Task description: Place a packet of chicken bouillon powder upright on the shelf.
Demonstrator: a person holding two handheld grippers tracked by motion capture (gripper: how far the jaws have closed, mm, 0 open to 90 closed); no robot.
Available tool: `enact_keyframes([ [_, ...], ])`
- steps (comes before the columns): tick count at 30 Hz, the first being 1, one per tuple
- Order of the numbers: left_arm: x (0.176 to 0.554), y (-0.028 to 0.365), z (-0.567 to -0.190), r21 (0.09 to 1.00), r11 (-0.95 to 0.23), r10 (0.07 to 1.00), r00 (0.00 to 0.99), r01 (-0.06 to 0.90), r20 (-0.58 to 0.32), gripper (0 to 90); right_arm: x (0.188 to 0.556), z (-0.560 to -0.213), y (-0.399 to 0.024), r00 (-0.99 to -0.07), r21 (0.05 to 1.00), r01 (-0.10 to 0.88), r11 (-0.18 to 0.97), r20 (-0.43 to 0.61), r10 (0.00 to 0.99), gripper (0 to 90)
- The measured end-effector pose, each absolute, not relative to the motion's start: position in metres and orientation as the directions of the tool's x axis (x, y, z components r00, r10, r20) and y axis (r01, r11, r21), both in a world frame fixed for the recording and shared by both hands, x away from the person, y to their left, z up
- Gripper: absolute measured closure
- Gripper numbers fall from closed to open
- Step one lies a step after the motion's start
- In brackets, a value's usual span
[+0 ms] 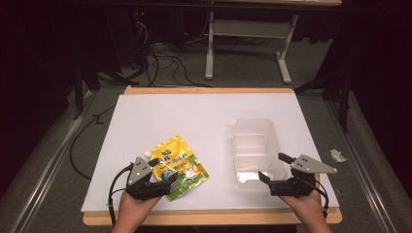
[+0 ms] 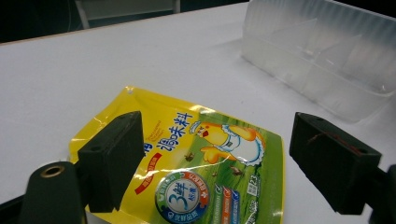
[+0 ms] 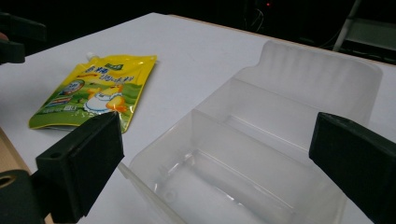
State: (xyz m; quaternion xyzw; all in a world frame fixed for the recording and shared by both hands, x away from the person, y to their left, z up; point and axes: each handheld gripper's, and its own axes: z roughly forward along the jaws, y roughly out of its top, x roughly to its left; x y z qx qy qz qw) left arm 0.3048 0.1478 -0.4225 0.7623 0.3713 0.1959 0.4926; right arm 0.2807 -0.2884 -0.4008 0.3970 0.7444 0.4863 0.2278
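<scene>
As seen from the high view, the yellow seasoning pouch [image 1: 179, 166] lay flat on the white counter [image 1: 194, 116], its near corner just under the left tongs [image 1: 164, 171], whose jaws stood released around nothing. Well apart to the right, the clear divided plastic bin [image 1: 255, 150] stood empty, with the right tongs [image 1: 273, 168] released at its near end.

In the left gripper view, the left tongs [image 2: 219, 163] straddled the pouch [image 2: 196, 163] without pressing it; the bin [image 2: 322, 56] sat beyond.

In the right gripper view, the right tongs [image 3: 243, 163] flanked the bin's [image 3: 261, 140] near compartment, touching neither wall; the pouch [image 3: 93, 91] lay off to the left.

Probable hazards: a flat, glossy pouch offered little edge, so closing jaws might skid over the film or pinch only a corner, letting it sag and slip. The light bin, unsteadied, might slide if nudged.
</scene>
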Motion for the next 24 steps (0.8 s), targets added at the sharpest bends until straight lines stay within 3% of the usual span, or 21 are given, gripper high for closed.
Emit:
enact_keyframes([
  [8,0.305,0.150,-0.425,0.889,-0.257,0.761,0.646,0.379,-0.056,17.3,0.279,-0.398,-0.294,-0.552,0.910,0.364,0.199,0.039,0.833,4.5],
  [24,0.321,0.173,-0.438,0.863,-0.217,0.805,0.584,0.457,-0.107,17.8,0.284,-0.403,-0.294,-0.585,0.901,0.382,0.206,0.063,0.808,14.5],
])
